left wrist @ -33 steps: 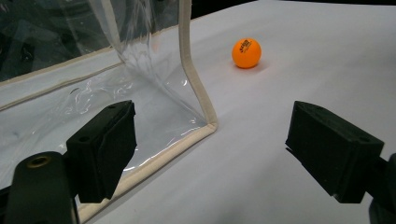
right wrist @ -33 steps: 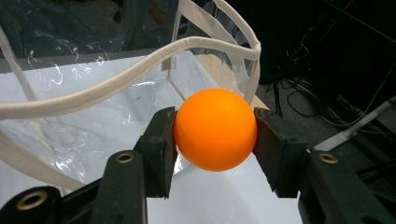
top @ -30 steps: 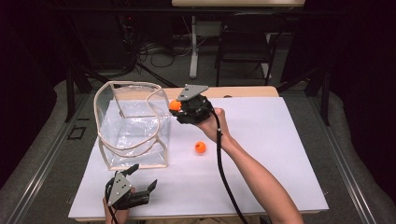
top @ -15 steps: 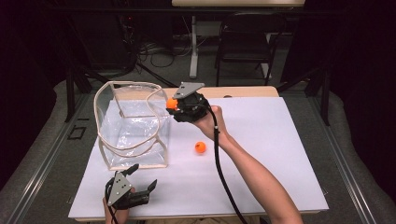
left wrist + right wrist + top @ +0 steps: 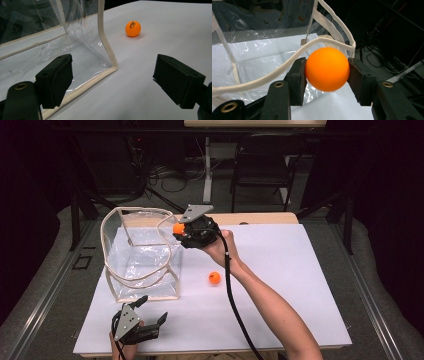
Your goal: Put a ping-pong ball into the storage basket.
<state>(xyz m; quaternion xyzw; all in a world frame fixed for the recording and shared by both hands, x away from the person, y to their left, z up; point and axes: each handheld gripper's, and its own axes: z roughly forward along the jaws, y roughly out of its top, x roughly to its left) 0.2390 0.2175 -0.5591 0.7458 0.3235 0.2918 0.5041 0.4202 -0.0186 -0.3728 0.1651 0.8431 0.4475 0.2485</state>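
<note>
We see a plain orange plastic ball (image 5: 327,69) between black jaws, and a second orange ball with dark printed lettering (image 5: 133,28) on the white counter (image 5: 300,270). The clear plastic bag with cream fabric trim (image 5: 142,255) has cream handles. Both grippers are black.

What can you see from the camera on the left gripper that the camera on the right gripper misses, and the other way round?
The left gripper view has the left gripper with jaws wide apart and nothing between them, near the bag's bottom corner, and an orange ball lying on the white table beyond it. The right gripper view has the right gripper clamped on another orange ball, at the bag's looping white handles. Both share the clear plastic bag with its cream edging.
</note>
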